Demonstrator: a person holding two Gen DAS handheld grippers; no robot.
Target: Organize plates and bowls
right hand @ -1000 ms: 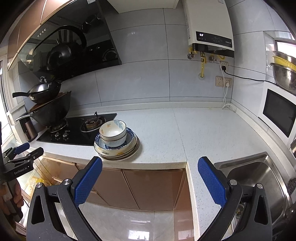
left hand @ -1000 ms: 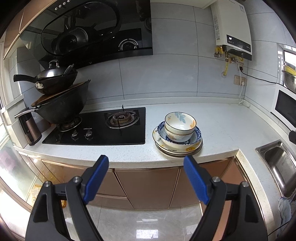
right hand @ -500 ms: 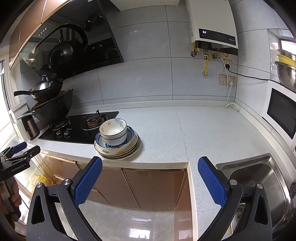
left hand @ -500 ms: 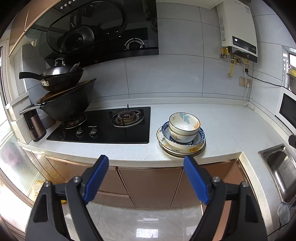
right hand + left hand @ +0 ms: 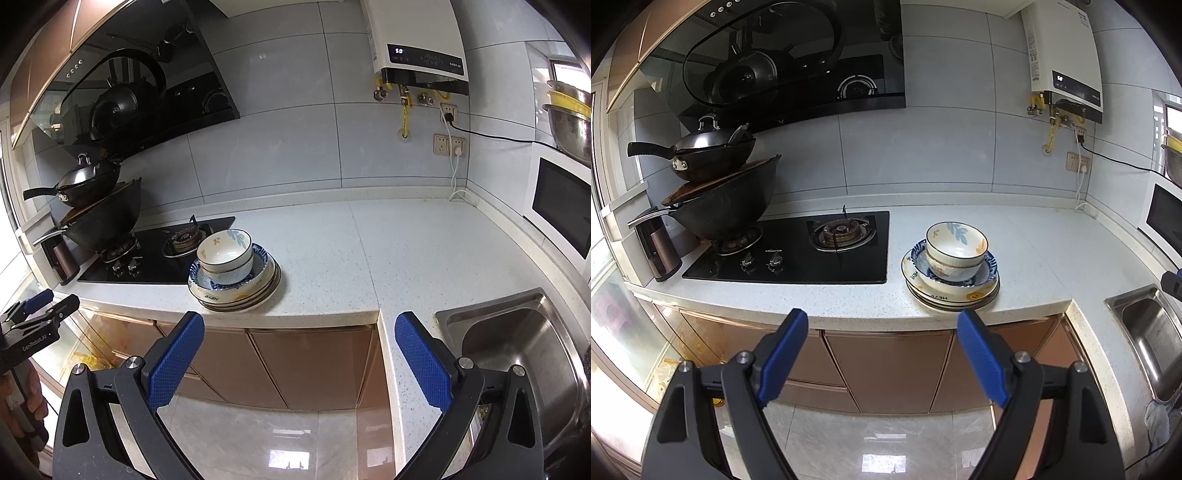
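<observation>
A stack of dishes stands near the front edge of the white counter (image 5: 1045, 258): a floral bowl (image 5: 956, 251) sits in a blue-rimmed bowl (image 5: 988, 271) on several plates (image 5: 945, 295). The floral bowl (image 5: 225, 254) and the plates (image 5: 236, 297) also show in the right wrist view. My left gripper (image 5: 882, 325) is open and empty, held off the counter's front, below and left of the stack. My right gripper (image 5: 299, 325) is open and empty, in front of the counter, right of the stack.
A black gas hob (image 5: 798, 251) lies left of the stack, with stacked woks (image 5: 716, 199) on its left burner. A steel sink (image 5: 517, 354) is at the right. A microwave (image 5: 561, 206) stands on the right wall side. Brown cabinets (image 5: 886, 365) run under the counter.
Both grippers have tilted or risen slightly, so the counter and stack sit lower in view. Both stay open and the dishes have not moved.
</observation>
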